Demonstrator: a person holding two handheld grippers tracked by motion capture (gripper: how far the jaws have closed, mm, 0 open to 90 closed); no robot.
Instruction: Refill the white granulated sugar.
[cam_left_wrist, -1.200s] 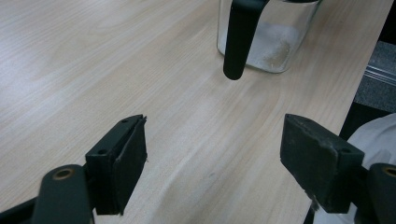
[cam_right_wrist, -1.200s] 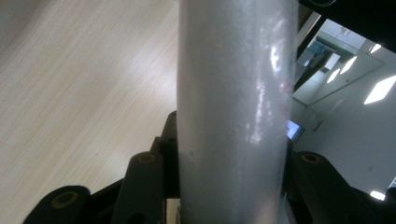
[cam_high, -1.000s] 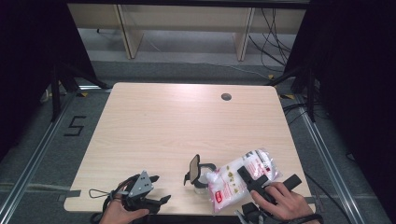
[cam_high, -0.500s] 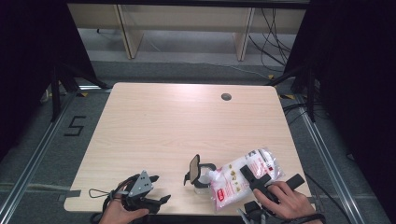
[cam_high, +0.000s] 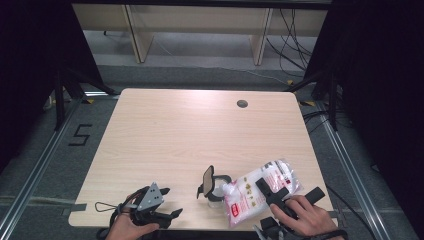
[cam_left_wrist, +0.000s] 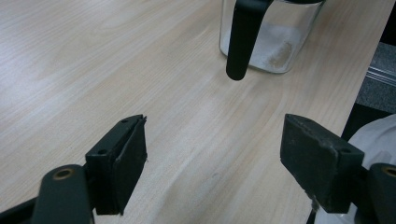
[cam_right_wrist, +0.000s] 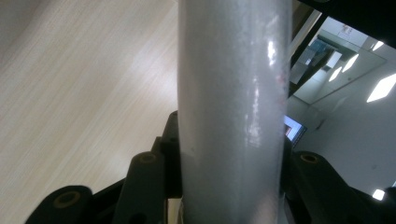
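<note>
Two grippers work at the near edge of the table (cam_high: 175, 130). The right gripper (cam_high: 272, 192) clamps a white bag (cam_high: 252, 192), tilted over a lidded glass jar (cam_high: 216, 187), its printing too small to read. The left gripper (cam_high: 172, 216) gapes empty; its view cuts off the jar's top.

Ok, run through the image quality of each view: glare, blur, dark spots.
High view: a pale glare patch on the far end of the table, black surroundings on both sides. Left gripper view: the fingers near the lens look soft, the glass jar is cut off at the top edge. Right gripper view: the bag sits close and blurred, with bright streaks of reflected light.
</note>
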